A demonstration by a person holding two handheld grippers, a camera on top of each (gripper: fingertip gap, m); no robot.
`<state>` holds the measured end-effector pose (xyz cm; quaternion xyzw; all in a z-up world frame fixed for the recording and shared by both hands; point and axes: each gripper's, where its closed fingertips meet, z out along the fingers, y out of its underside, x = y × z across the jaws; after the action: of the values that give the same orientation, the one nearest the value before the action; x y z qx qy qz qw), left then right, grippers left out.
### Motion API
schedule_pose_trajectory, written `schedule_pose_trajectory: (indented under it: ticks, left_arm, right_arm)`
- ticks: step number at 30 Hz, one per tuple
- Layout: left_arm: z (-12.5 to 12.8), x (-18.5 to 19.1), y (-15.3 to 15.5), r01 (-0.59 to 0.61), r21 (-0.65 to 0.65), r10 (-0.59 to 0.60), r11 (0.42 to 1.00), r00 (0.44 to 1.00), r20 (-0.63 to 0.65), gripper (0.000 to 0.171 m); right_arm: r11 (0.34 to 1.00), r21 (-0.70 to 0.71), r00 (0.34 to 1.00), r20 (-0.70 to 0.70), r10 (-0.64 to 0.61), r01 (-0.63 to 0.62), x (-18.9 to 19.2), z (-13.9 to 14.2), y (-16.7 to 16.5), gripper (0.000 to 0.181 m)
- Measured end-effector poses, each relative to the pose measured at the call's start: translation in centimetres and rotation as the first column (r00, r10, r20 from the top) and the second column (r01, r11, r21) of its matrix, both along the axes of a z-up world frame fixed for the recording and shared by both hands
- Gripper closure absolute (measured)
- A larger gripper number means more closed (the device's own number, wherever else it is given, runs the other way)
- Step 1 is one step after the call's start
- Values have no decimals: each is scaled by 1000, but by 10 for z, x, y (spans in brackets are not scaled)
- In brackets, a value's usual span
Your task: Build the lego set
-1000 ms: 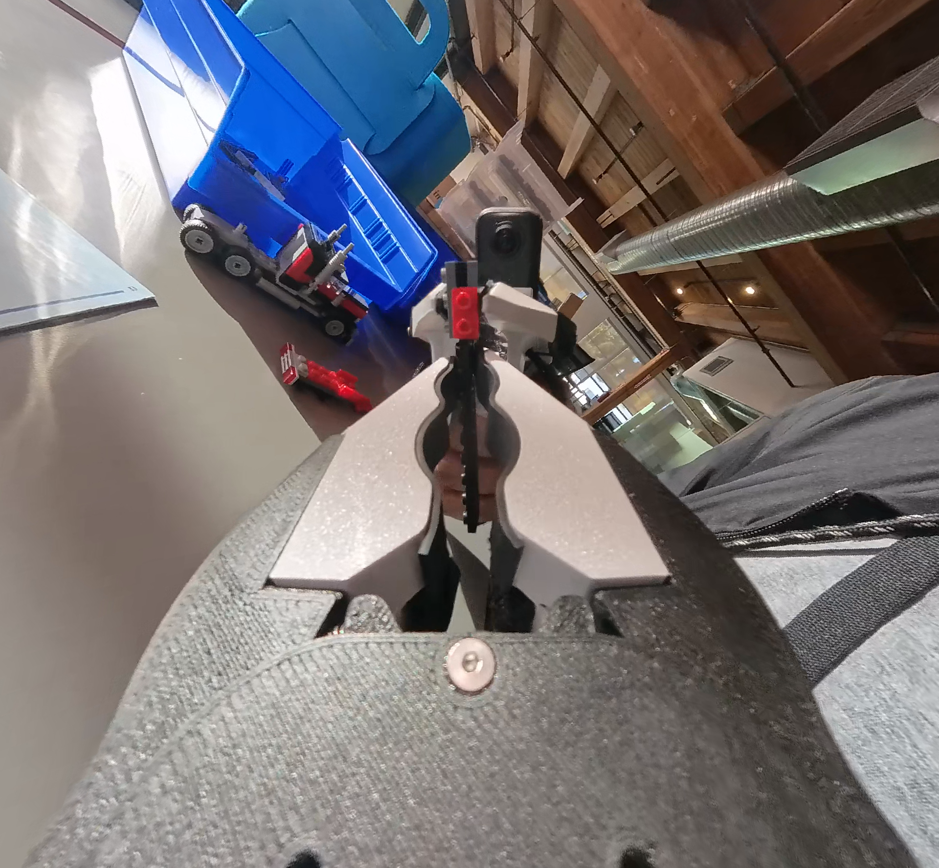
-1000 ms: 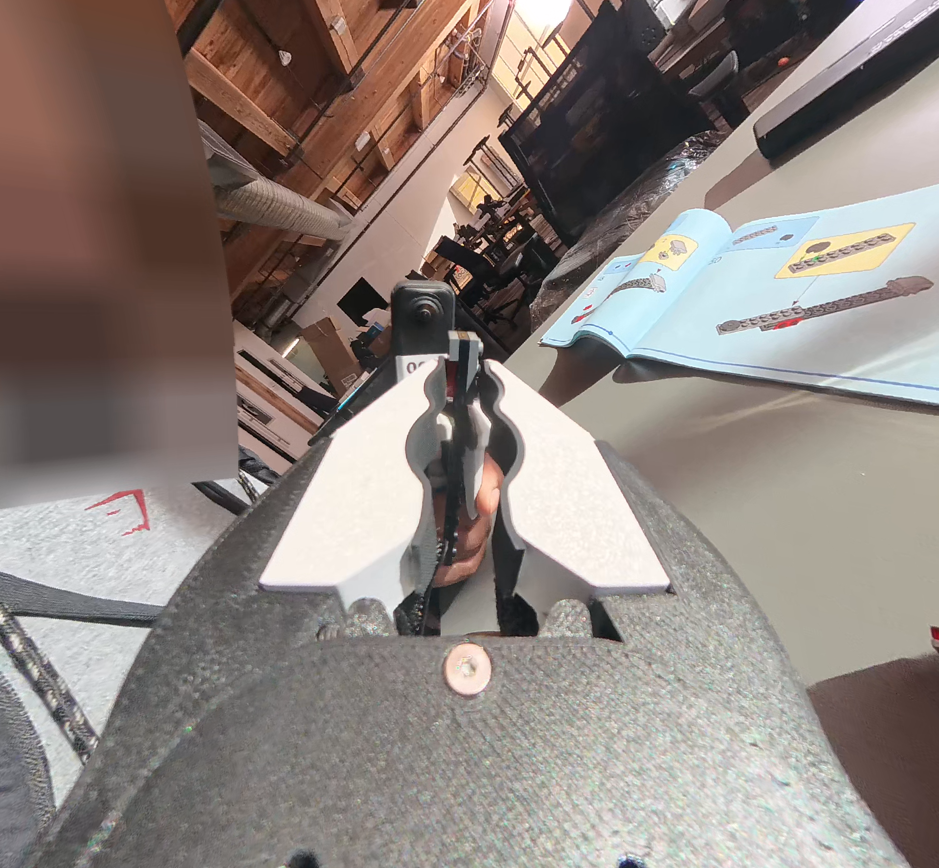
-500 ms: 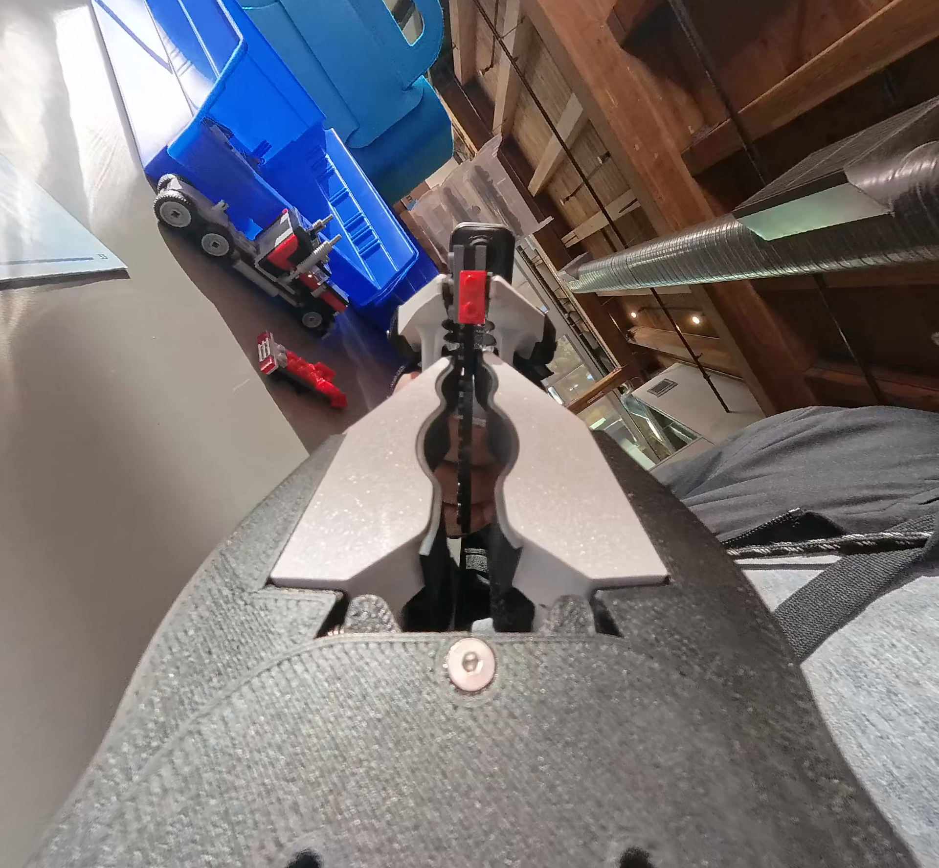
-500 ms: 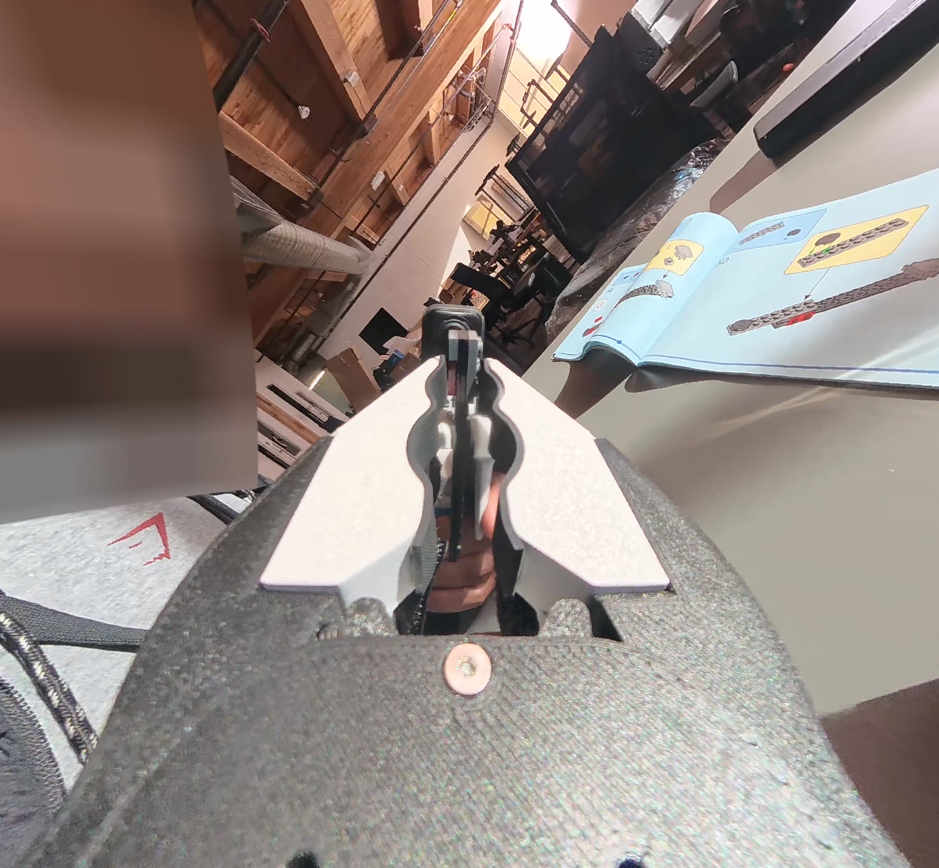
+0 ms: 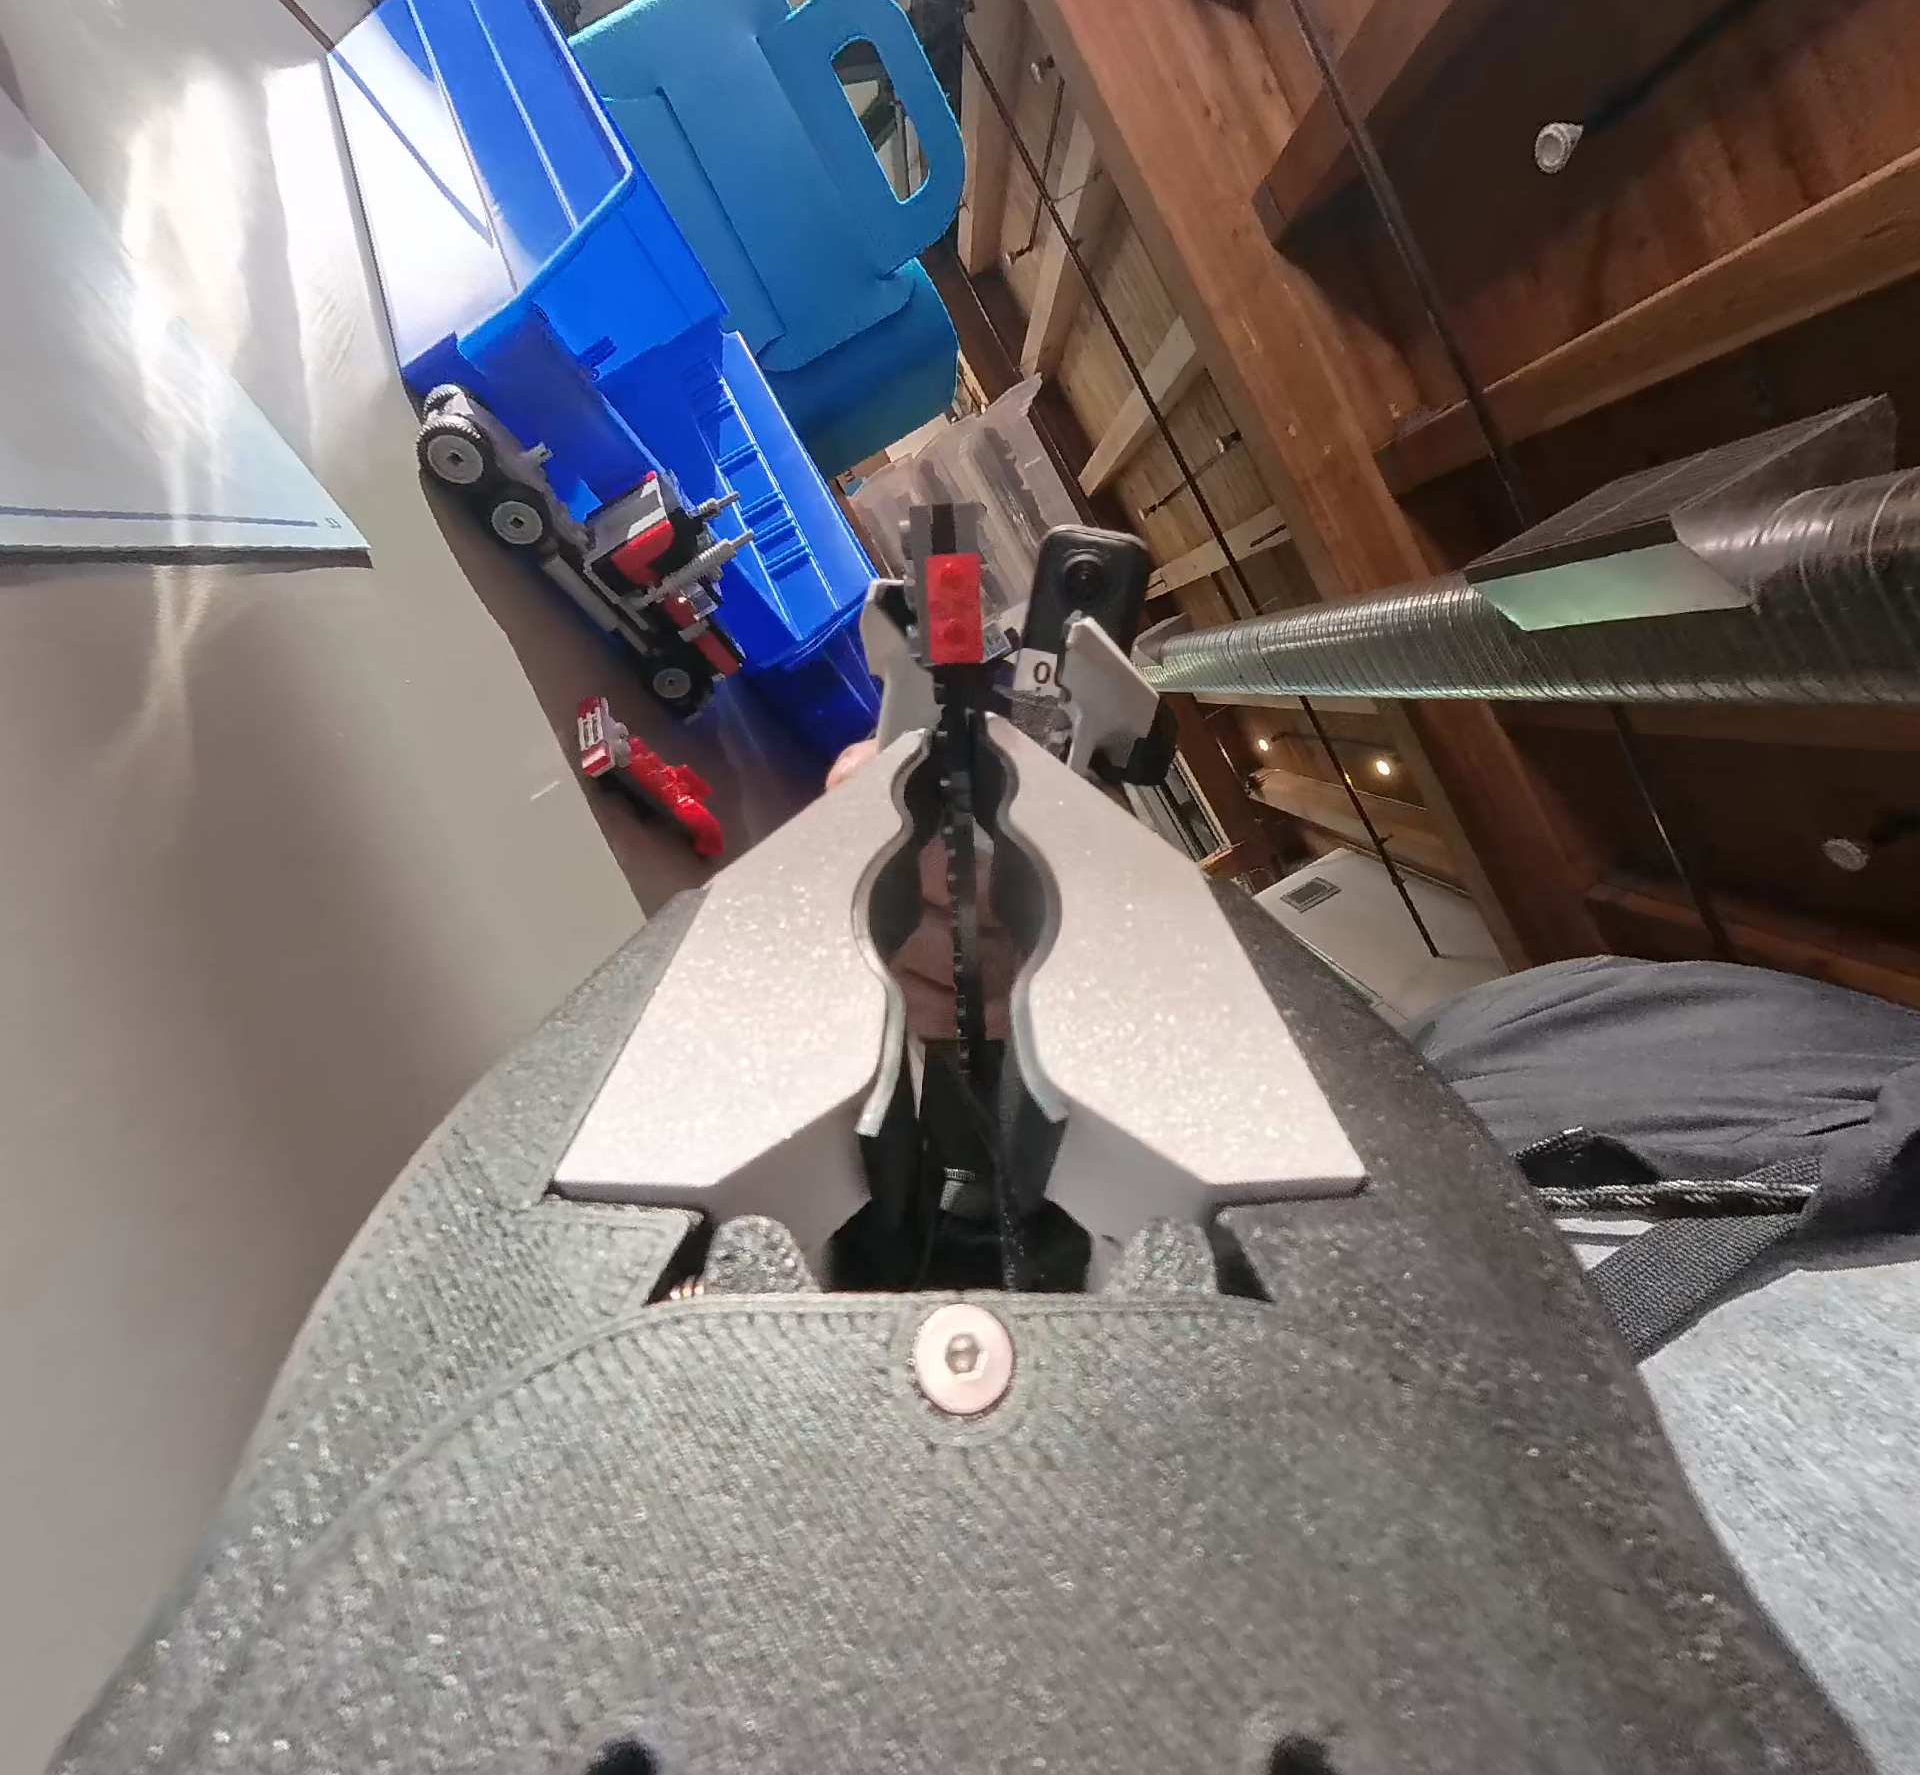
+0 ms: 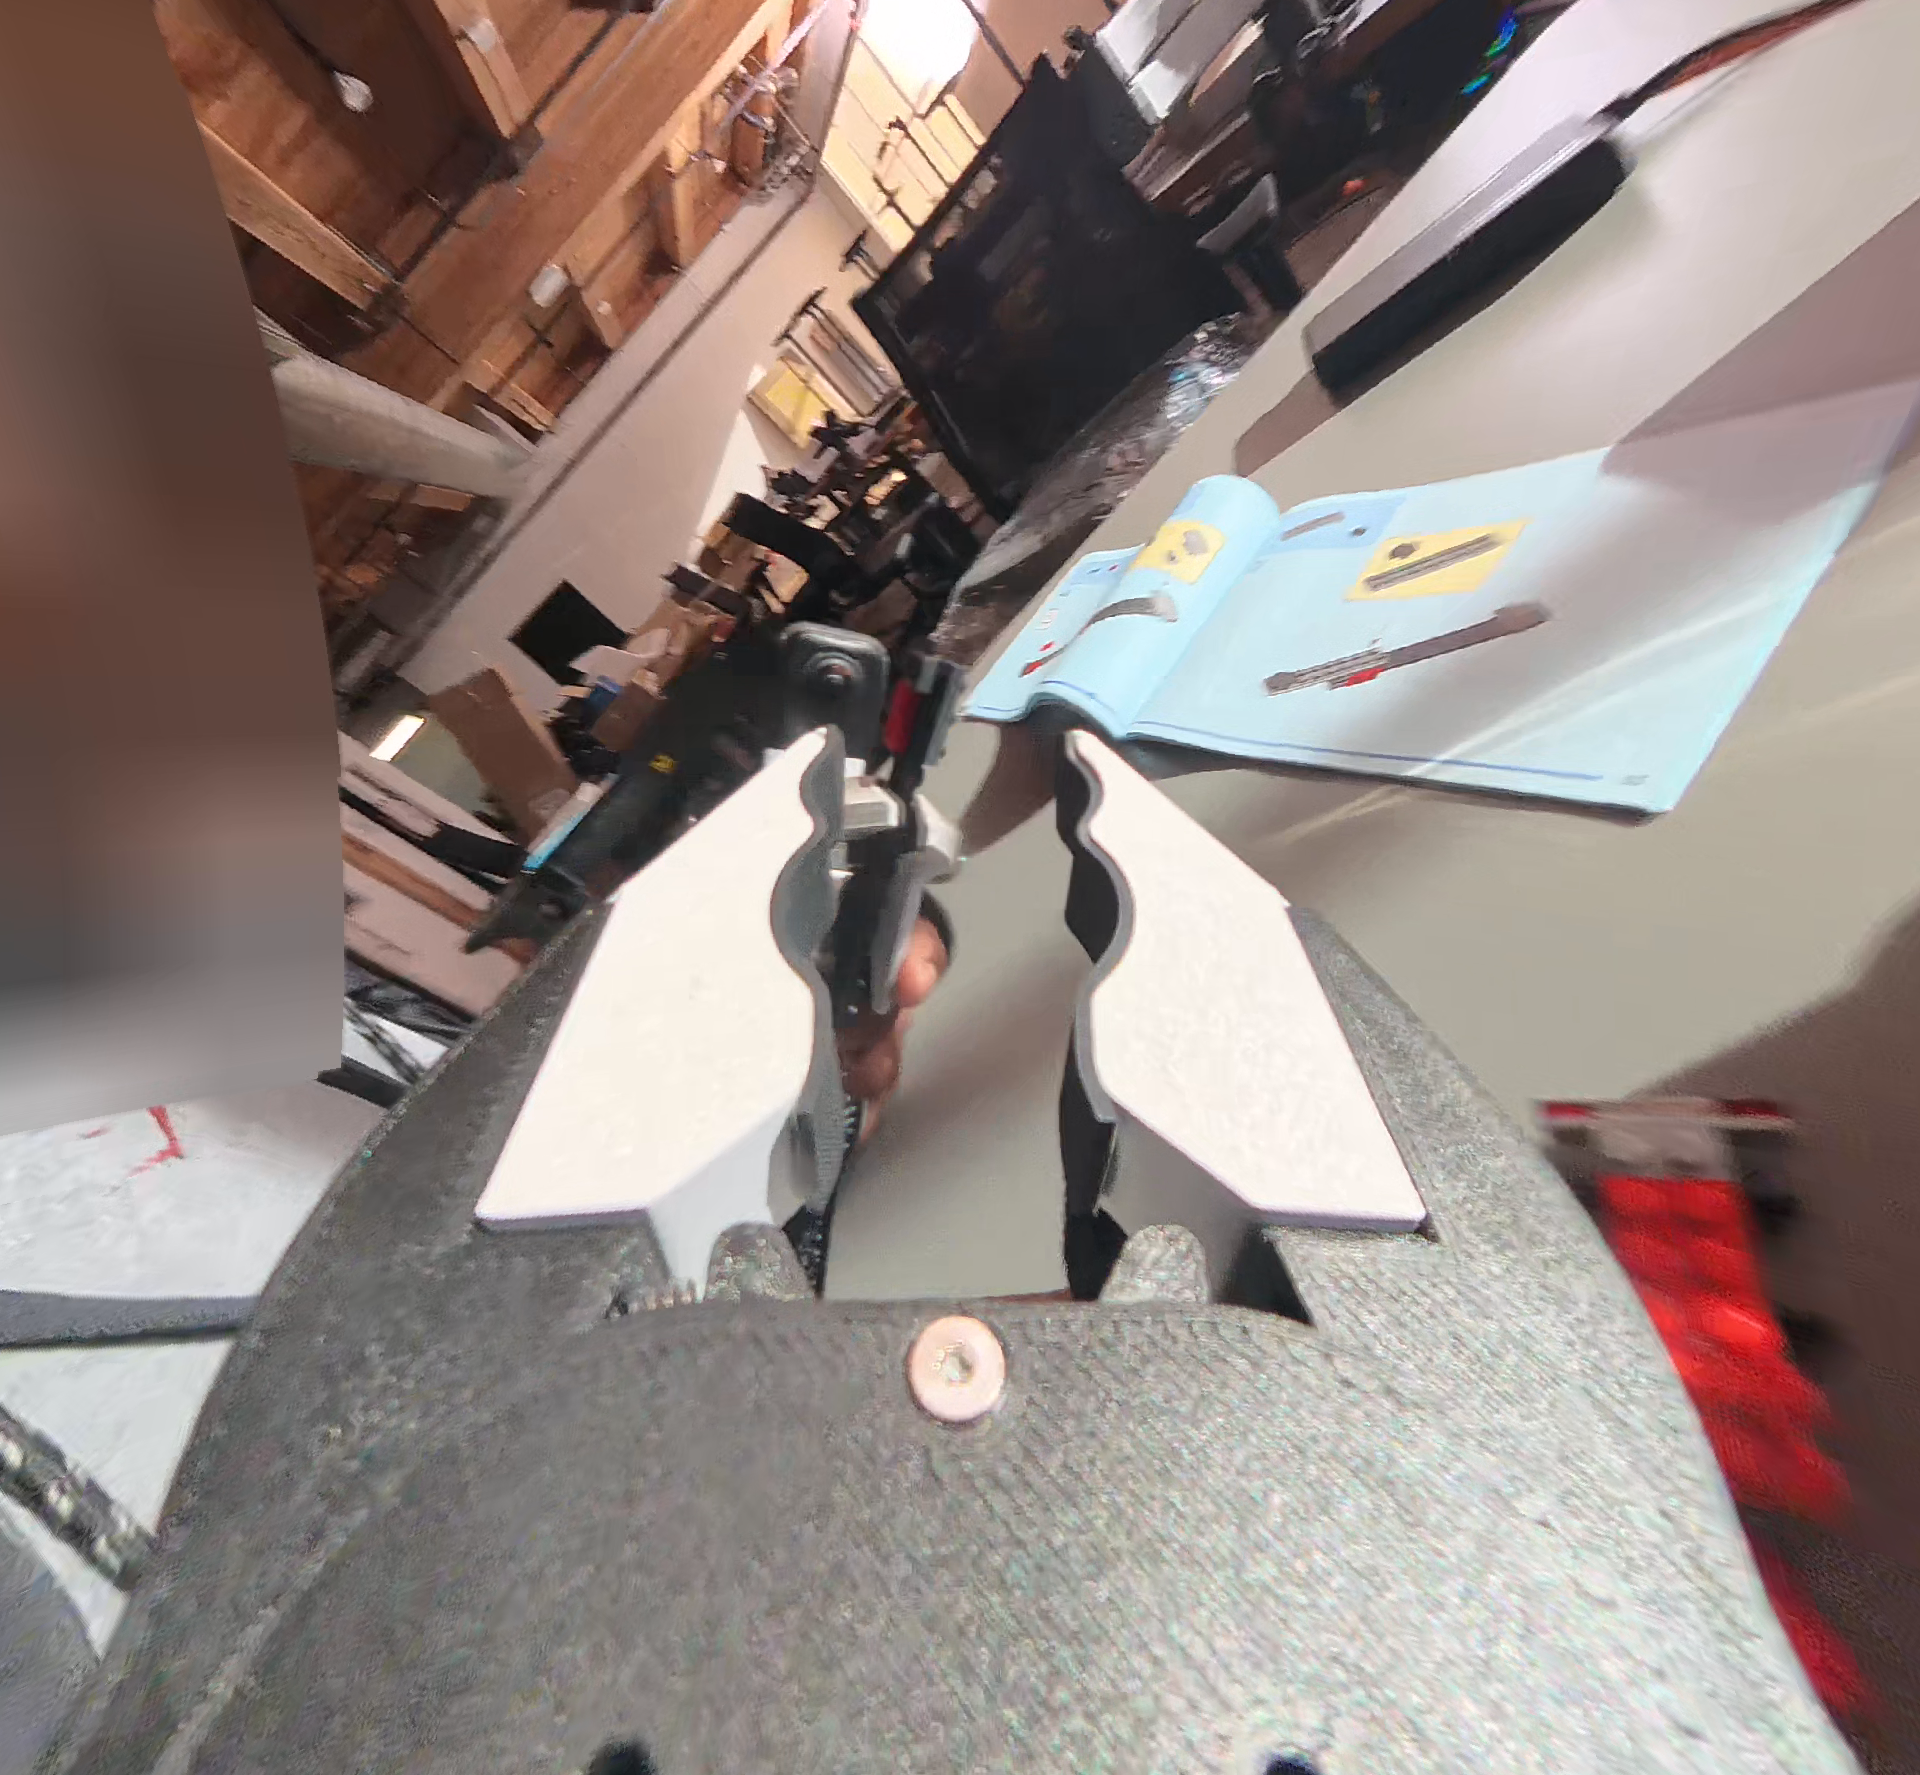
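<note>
A long black lego strip with a red brick at its far end is clamped edge-on between the left tongs, raised above the tabletop. The right tongs stand wide and hold nothing, just beside that strip. Beyond the left tongs a lego truck rests against a blue bin.

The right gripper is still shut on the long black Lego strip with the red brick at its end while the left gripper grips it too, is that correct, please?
Not quite: the right gripper is open, jaws well apart around nothing, as the right wrist view shows. Only the left gripper is shut on the long black Lego strip with the red brick at its end.
</note>
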<state>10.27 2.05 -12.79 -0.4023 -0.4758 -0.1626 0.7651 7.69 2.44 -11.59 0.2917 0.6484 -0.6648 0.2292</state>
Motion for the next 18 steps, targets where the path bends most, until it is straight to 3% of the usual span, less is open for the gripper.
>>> schedule_pose_trajectory:
  ticks: [4, 7, 14, 18]
  left_arm:
    - [0, -1, -4, -10, 2, 10, 1000, 1000, 2, 166]
    - [0, -2, -4, -7, 12, 7, 1000, 1000, 8, 167]
    - [-2, -4, -3, -7, 5, 7, 1000, 1000, 16, 166]
    - [-2, -4, -3, -15, -5, 15, 1000, 1000, 15, 166]
  right_arm:
    - [977, 151, 976, -183, -121, 149, -30, 4, 49, 144]
    - [932, 290, 949, -286, -130, 215, -39, -5, 86, 151]
    - [706, 689, 914, -375, 152, 166, -18, -90, 119, 155]
    - [704, 698, 916, -356, 184, 129, -12, -103, 110, 155]
